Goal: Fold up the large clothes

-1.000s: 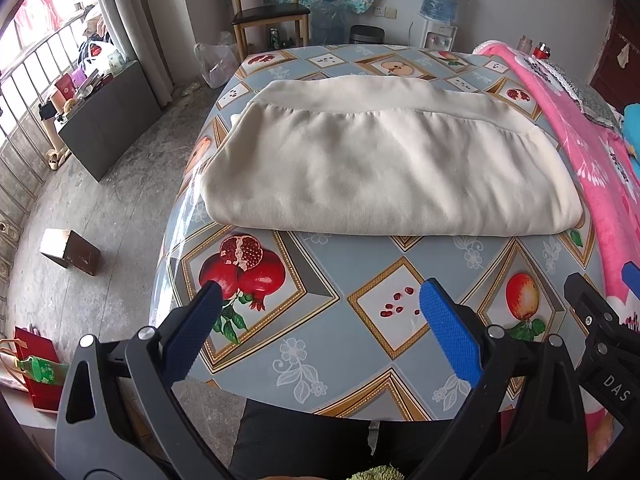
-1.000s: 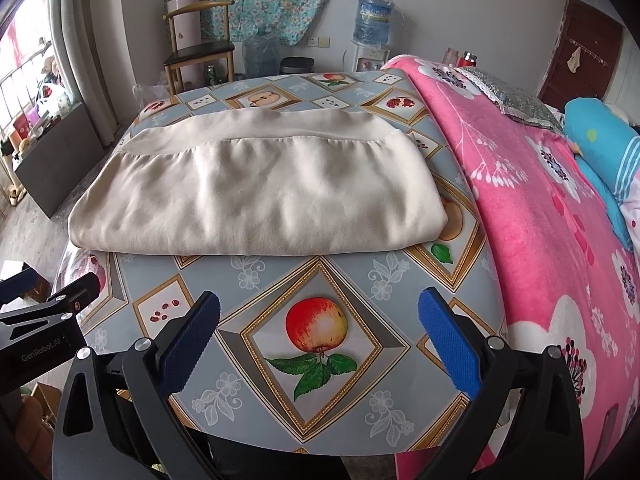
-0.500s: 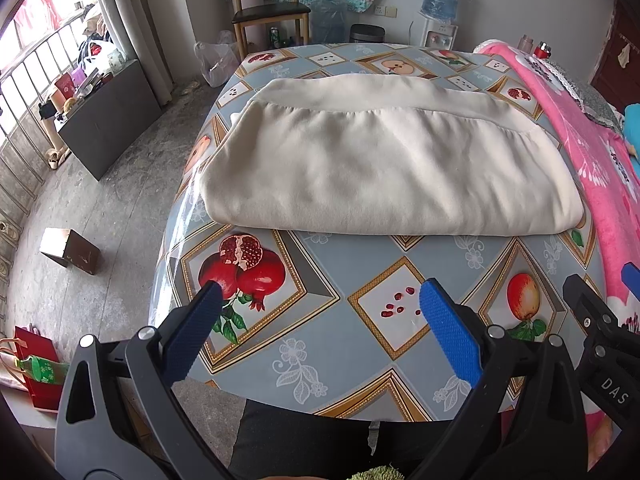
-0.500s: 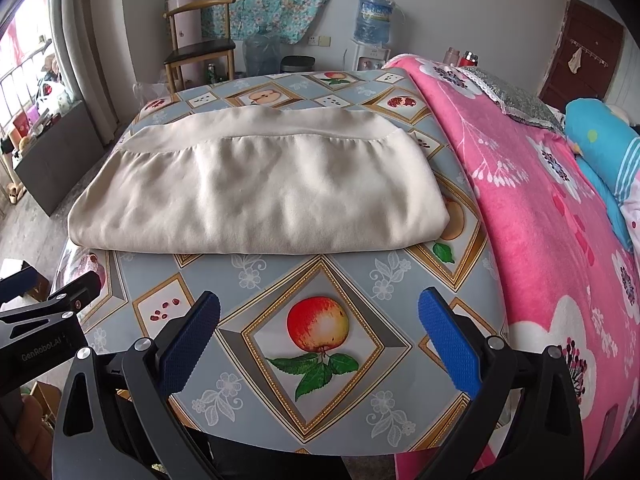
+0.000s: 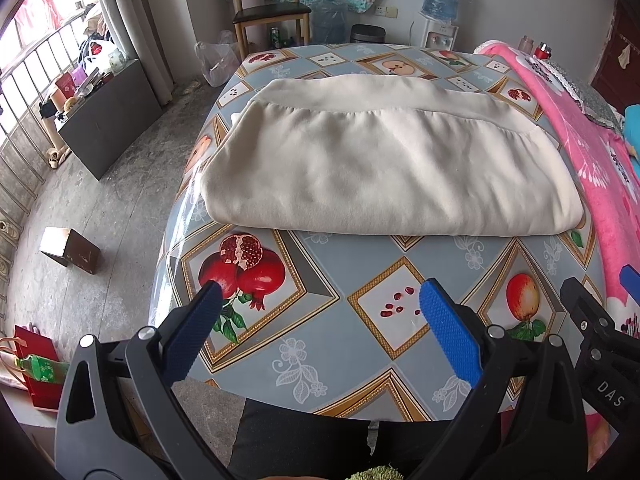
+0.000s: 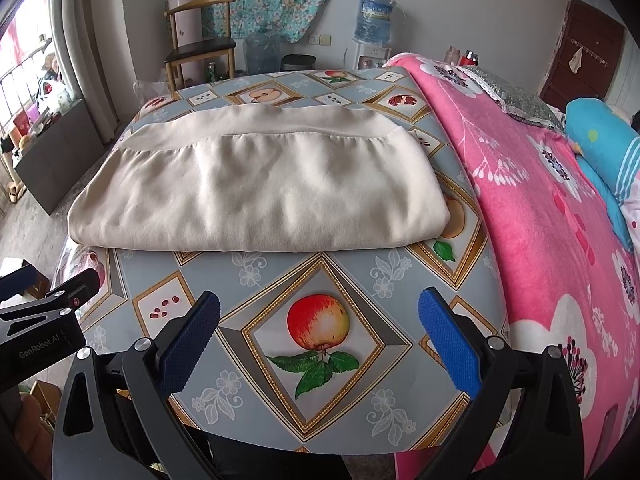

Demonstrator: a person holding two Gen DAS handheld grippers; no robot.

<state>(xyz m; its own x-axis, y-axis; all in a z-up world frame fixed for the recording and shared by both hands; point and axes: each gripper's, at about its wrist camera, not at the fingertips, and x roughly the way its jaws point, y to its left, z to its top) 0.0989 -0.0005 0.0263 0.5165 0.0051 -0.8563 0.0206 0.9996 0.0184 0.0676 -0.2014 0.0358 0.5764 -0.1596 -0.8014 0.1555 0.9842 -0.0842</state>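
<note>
Left wrist view gives me the cream, soft-napped folded garment (image 5: pixel 384 168) lying flat across mid-frame on the glossy fruit-print tablecloth (image 5: pixel 320 344) — a gathered seam runs along its far band. My left gripper (image 5: pixel 318 300) hangs at the bottom of the frame, ribbed blue pads spread wide, holding nothing. From the right wrist, my right gripper (image 6: pixel 319 308) is equally spread and empty — the garment (image 6: pixel 256 184) sits above it, the fleecy pink floral blanket (image 6: pixel 552 232) at right.

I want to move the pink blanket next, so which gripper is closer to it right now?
Right. The right gripper hangs over the table's near edge beside the pink blanket. The left gripper is farther along that edge, near the pomegranate picture. Both are open and empty.
</note>
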